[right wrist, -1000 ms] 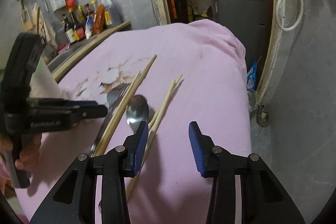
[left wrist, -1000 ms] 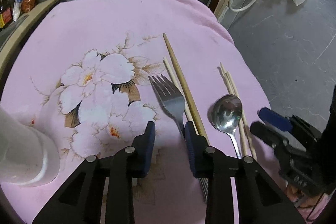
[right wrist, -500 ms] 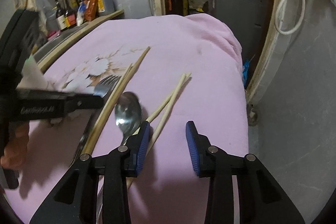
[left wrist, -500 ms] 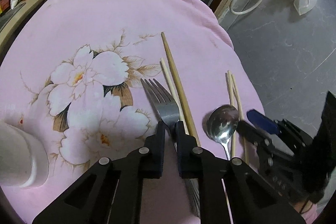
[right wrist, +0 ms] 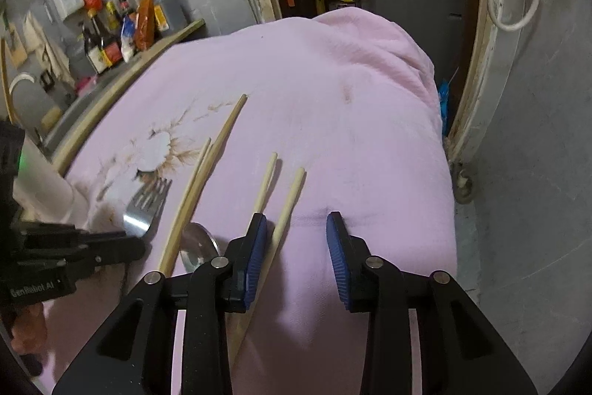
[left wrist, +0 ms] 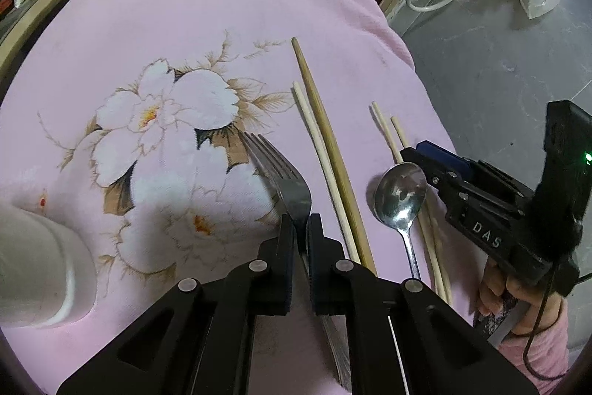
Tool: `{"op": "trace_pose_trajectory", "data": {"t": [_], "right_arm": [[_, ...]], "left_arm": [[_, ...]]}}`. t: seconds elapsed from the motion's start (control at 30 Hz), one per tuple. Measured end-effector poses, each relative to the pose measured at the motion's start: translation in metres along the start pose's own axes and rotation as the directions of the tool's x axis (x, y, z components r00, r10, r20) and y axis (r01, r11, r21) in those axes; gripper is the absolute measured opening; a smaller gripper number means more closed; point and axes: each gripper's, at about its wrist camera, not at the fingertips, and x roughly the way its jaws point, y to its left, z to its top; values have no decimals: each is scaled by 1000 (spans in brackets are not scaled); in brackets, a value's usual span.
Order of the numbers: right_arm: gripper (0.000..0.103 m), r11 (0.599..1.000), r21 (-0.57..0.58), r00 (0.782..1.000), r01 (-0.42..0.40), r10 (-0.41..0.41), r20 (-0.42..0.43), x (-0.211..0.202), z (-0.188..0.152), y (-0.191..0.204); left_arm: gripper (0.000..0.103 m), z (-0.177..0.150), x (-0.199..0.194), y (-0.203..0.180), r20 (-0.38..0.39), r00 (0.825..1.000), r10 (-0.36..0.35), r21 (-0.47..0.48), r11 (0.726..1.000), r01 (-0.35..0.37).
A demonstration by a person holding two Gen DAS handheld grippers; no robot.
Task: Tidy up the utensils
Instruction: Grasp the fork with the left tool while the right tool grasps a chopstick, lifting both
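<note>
Left hand-held gripper (left wrist: 301, 223) now clamps the fork (left wrist: 285, 180) neck, fork lying flat on the pink cloth (left wrist: 185, 24). Right hand-held gripper (right wrist: 296, 236), jaws just narrowing yet apart, straddles one chopstick (right wrist: 286, 206) at spoon's (left wrist: 401, 195) three o'clock; lift likely next.

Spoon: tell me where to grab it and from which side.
Judging by its pose, grip the spoon on its thin handle below the bowl, from above, with the jaws across the handle. It lies flat on the pink cloth, and thin chopsticks run close along one side, so a narrow pinch seems safest.
</note>
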Motion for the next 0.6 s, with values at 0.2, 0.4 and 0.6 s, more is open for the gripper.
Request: {"op": "trace_pose_trajectory", "data": {"t": [0.2, 0.4, 0.6], "right_arm": [[6, 995, 78, 997, -56, 60, -46, -2, 2, -9], [3, 981, 156, 993, -118, 120, -7, -19, -6, -17], [3, 990, 75, 970, -116, 97, 223, -59, -33, 9]], "left_arm": [[1, -4, -5, 1, -13, 1000, -10, -23, 1000, 10], [0, -19, -26, 1, 30, 999, -24, 6, 1000, 23], [0, -34, -55, -15, 177, 983, -36, 97, 995, 19]]}}
